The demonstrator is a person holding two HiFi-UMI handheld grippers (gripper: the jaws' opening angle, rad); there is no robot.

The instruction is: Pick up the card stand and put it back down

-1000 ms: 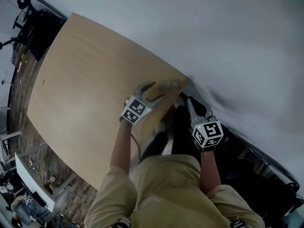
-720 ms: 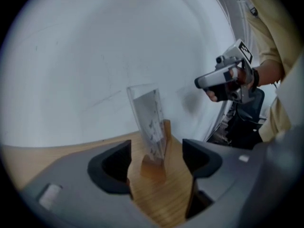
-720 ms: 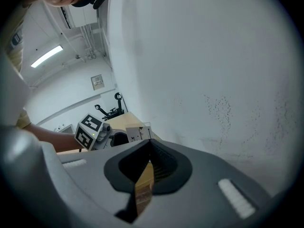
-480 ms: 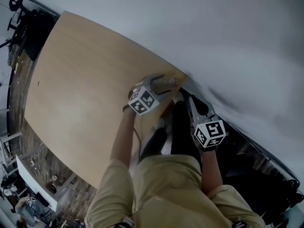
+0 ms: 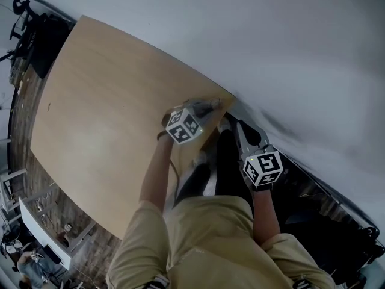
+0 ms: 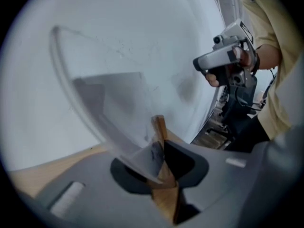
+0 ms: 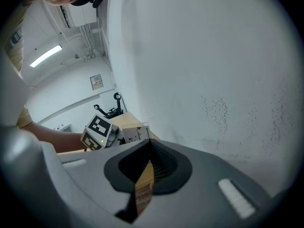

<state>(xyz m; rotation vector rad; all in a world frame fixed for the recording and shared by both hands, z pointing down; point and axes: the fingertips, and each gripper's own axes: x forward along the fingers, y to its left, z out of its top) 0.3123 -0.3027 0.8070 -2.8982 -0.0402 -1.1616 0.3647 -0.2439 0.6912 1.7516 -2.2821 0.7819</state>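
The card stand (image 5: 215,104) is a clear acrylic sheet at the near right corner of the wooden table (image 5: 108,101). In the left gripper view it curves up large (image 6: 104,99) in front of the white wall, its lower edge between the jaws. My left gripper (image 5: 208,106) (image 6: 159,151) is closing, and its pads press on the stand's base. My right gripper (image 5: 231,124) (image 7: 148,148) hangs off the table's edge beside that corner, shut on nothing. From there I see the stand (image 7: 135,133) and the left gripper's marker cube (image 7: 97,129).
A white wall (image 5: 289,53) runs close behind the table's corner. Dark equipment (image 5: 36,29) stands past the far left end of the table. Dark furniture (image 5: 337,233) fills the floor at the right. The person's shoes (image 5: 201,161) are under the table's near edge.
My left gripper has moved right along the table to the card stand at the corner, and its jaws have come together round it. The right gripper has barely moved.
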